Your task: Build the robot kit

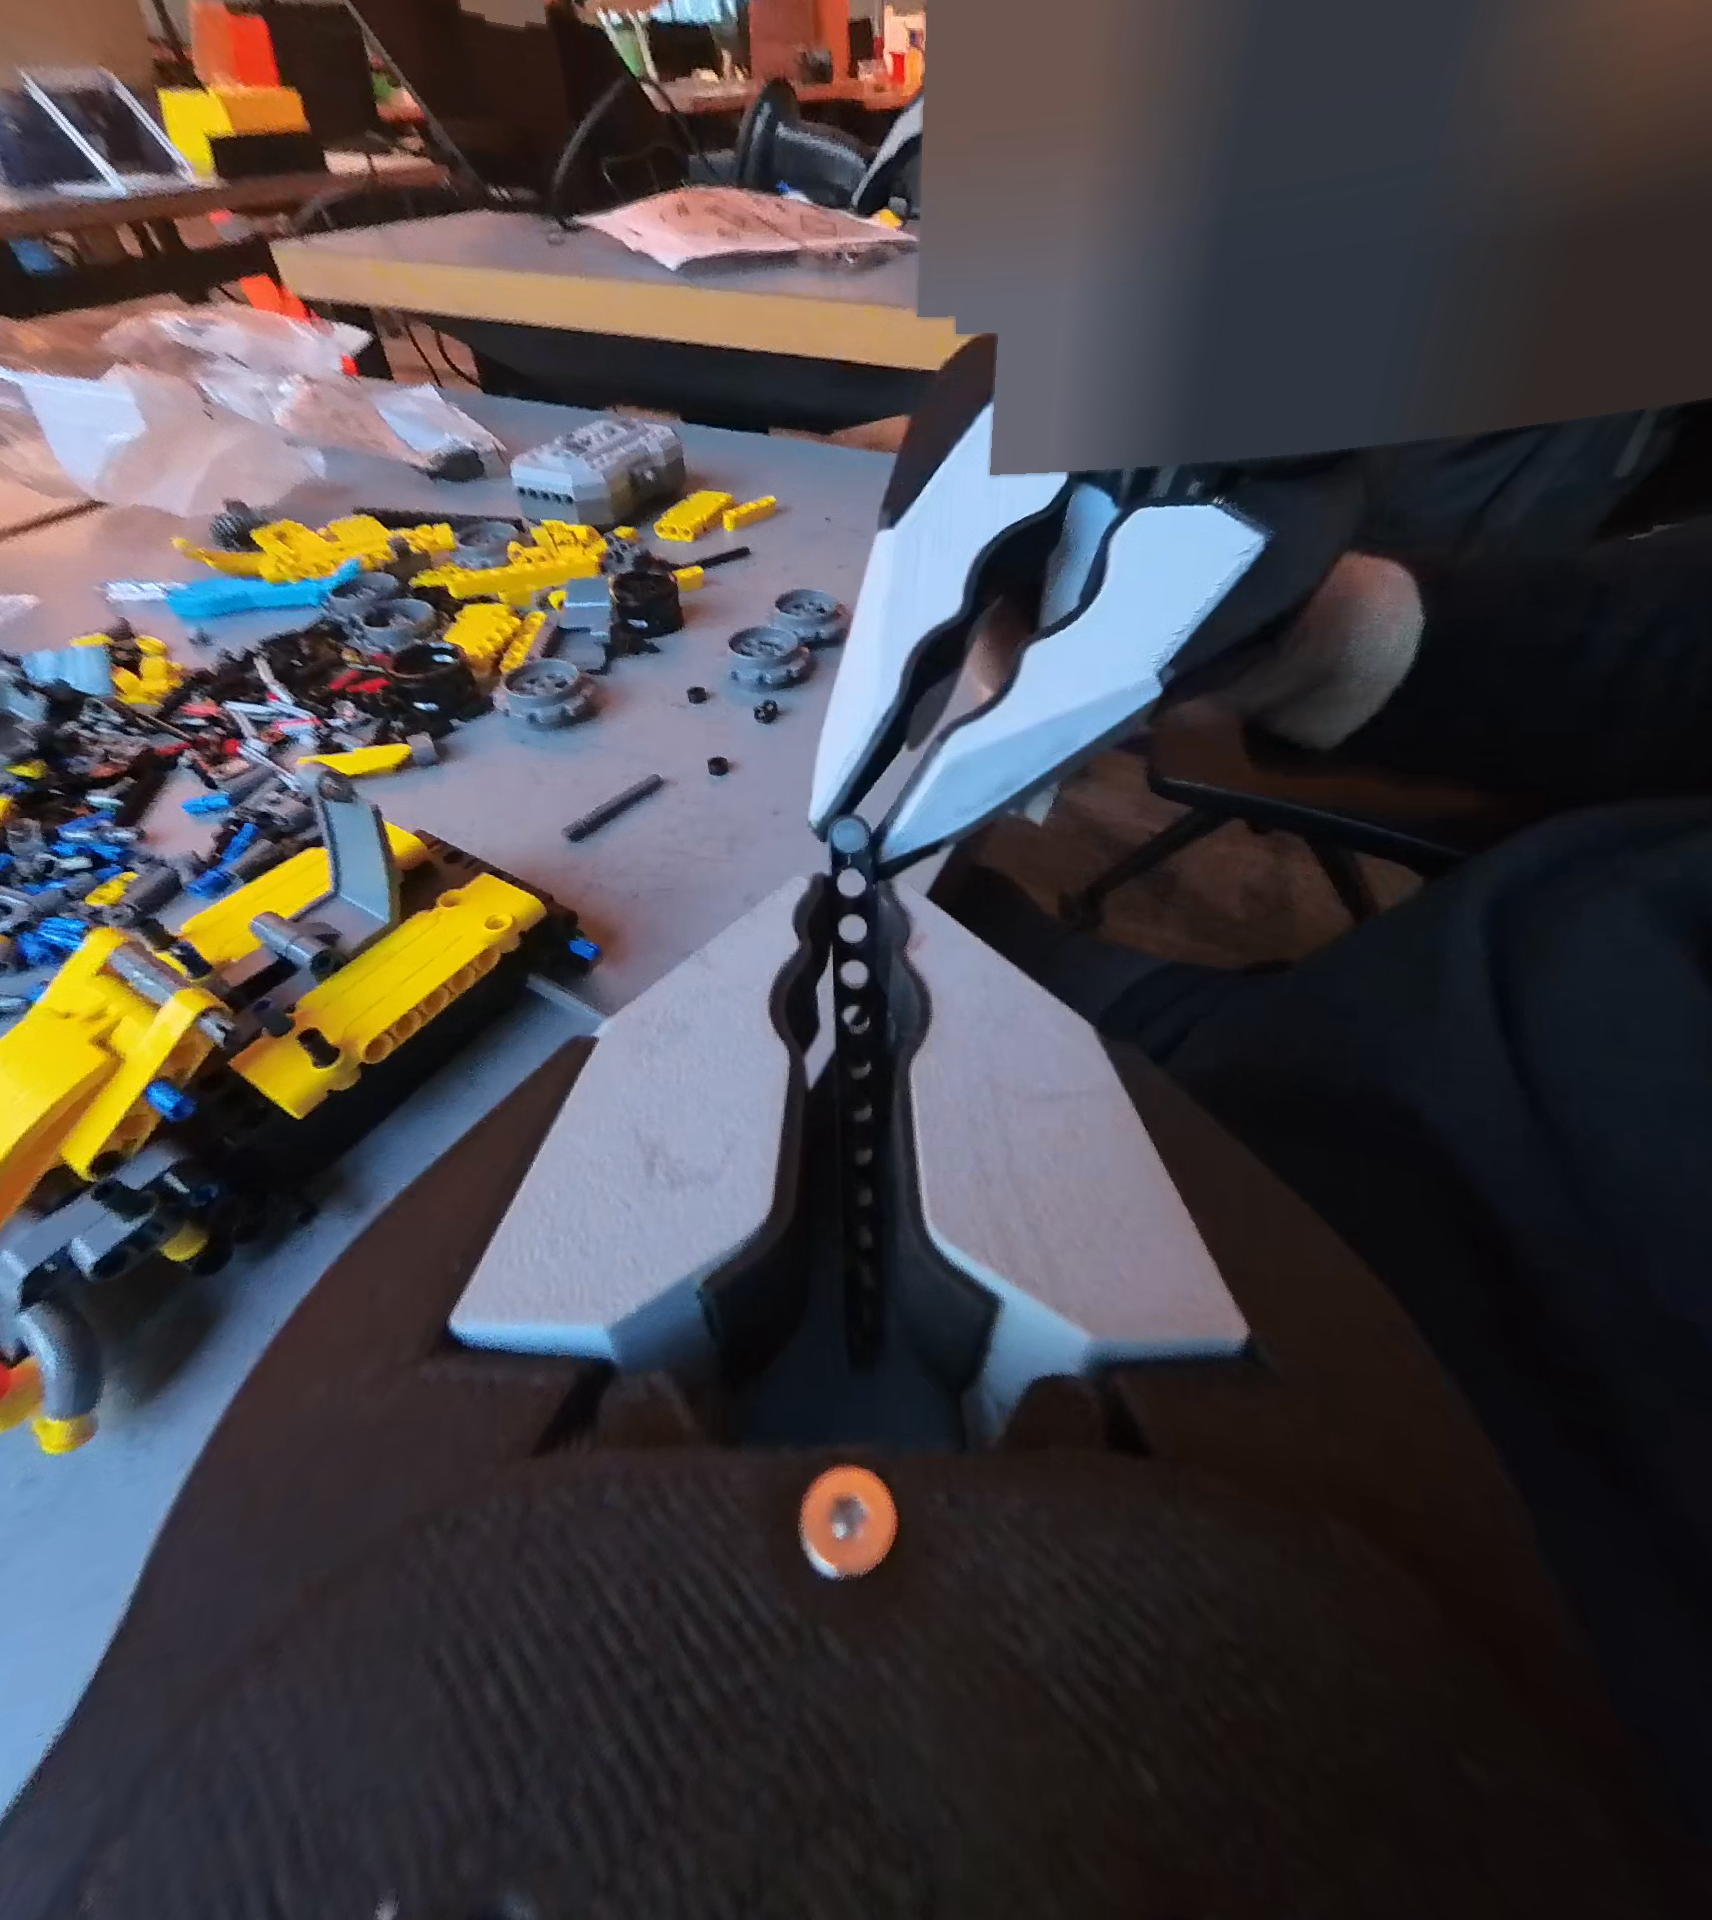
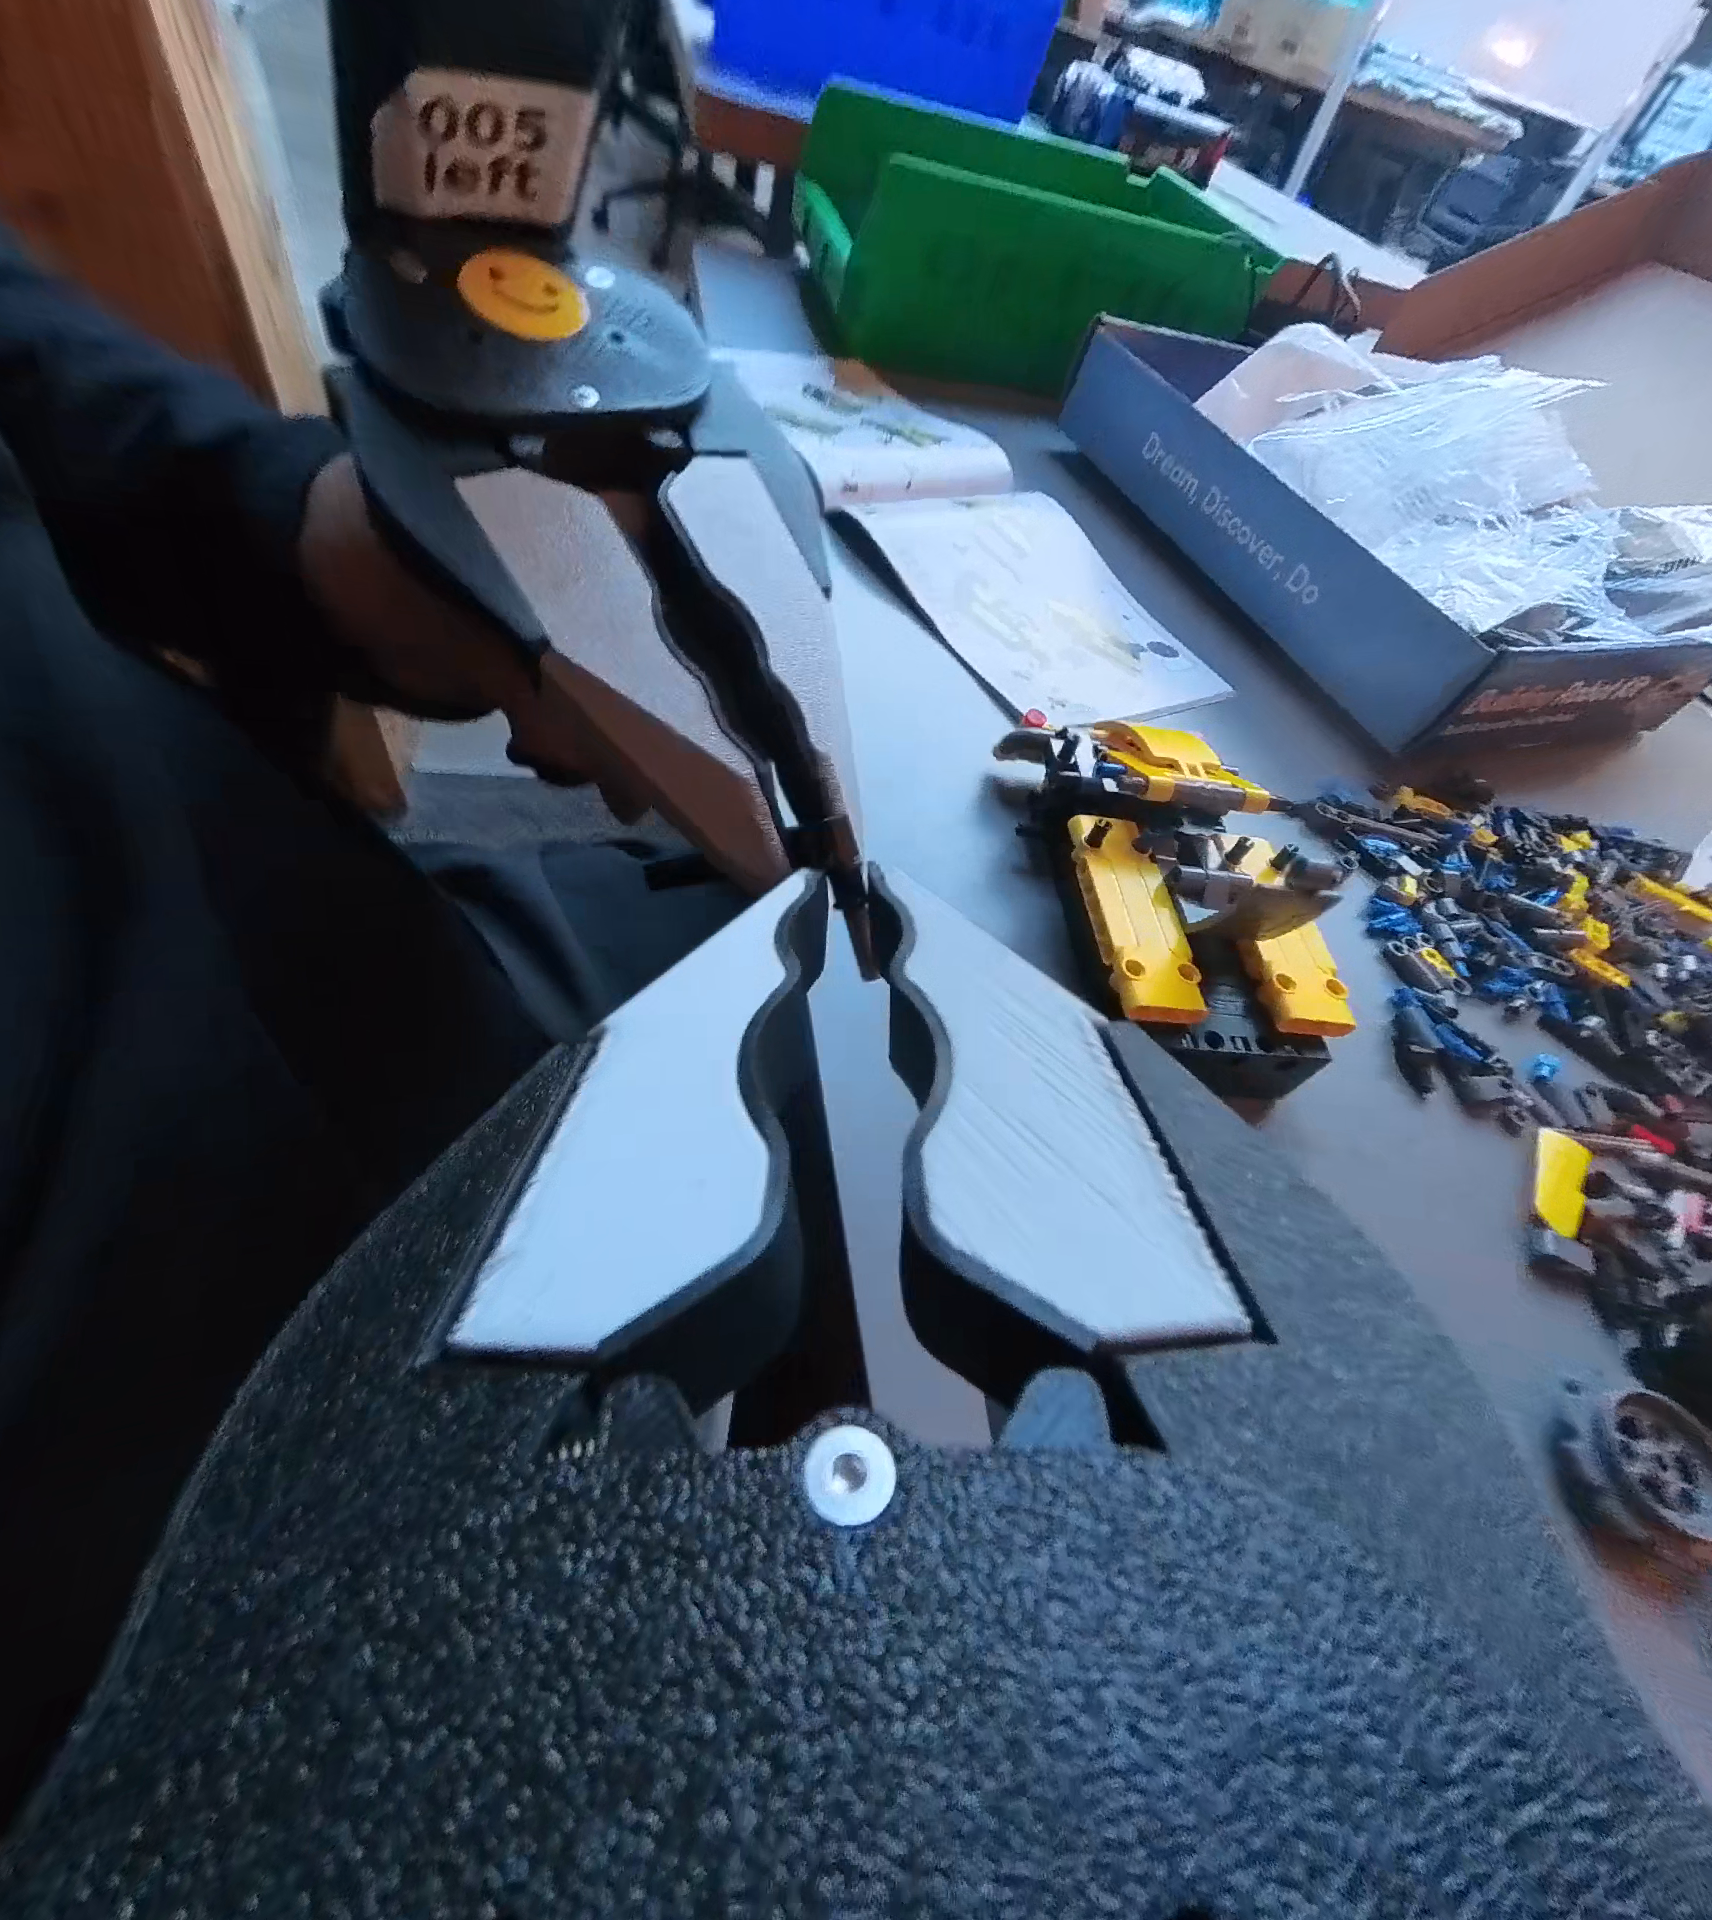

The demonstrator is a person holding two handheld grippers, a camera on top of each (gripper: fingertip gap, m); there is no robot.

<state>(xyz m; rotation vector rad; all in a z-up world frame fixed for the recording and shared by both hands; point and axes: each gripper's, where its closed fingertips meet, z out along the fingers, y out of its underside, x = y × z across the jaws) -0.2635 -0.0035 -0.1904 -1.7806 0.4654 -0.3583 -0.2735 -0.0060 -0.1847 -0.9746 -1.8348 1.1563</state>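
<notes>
Cluttered workshop benches and green bins sit behind us as we hover off the near edge of the grey tabletop (image 1: 706, 831). Our left gripper (image 1: 850, 904) has its jaws pinched tight on a long black perforated beam (image 1: 854, 1039), which runs lengthwise between the fingers and pokes out past the tips. Meeting it head-on, our right gripper (image 2: 847, 899) is nearly closed, its tips nipping the beam's far end (image 2: 847, 862); whether it squeezes firmly we cannot tell. Both tools hang in the air beyond the table's edge, over a dark lap.

On the tabletop, a half-built yellow and black model (image 2: 1195, 914) lies close to that near edge, with a big scatter of loose parts (image 1: 364, 644) towards the far side, grey wheels (image 1: 779, 644) among them. An open booklet (image 2: 1039, 613) and a dark box (image 2: 1351, 644) lie farther back.

We judge the build only partway: plenty of pieces wait unused, and the beam is not yet on the model.
</notes>
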